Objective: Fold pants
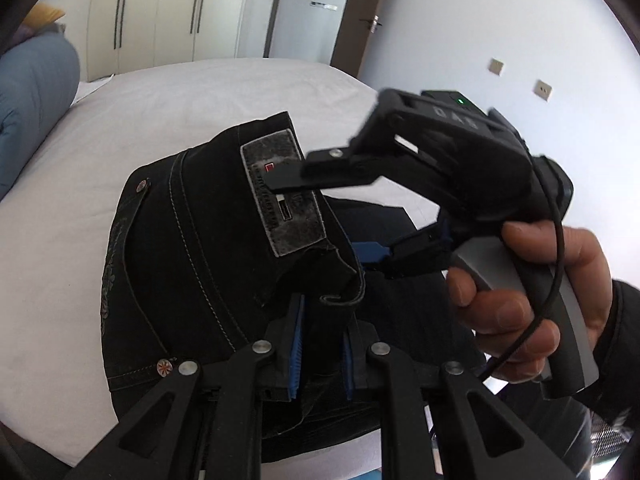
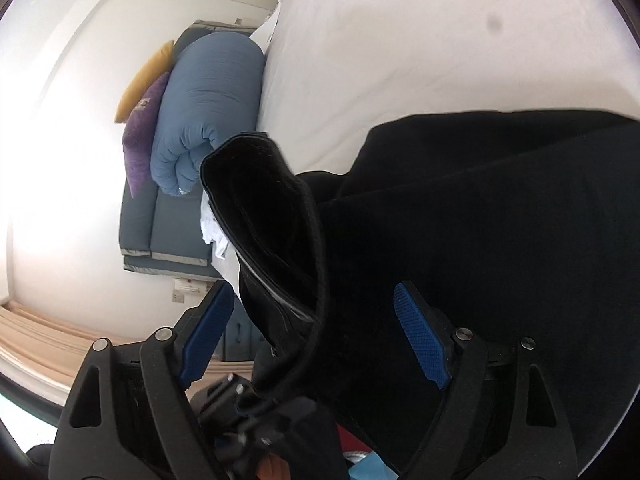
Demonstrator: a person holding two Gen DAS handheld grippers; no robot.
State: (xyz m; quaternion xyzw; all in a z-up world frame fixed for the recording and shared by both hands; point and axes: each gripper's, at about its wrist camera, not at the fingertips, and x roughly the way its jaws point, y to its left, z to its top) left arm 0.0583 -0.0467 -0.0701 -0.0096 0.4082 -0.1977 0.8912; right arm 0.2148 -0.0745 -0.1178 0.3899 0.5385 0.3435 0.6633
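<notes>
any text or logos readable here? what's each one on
"DAS", seen upside down: on top of the right gripper.
Grey waistband patch on the black pants: a line of lettering and small red and white marks, too blurred to read.
Right wrist view: no readable text.

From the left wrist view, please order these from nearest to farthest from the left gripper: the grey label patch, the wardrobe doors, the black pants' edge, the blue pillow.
1. Black pants' edge: clamped in the left gripper.
2. Grey label patch: just beyond, on the waistband.
3. Blue pillow: far left, at the bed's side.
4. Wardrobe doors: behind the bed, at the back.
</notes>
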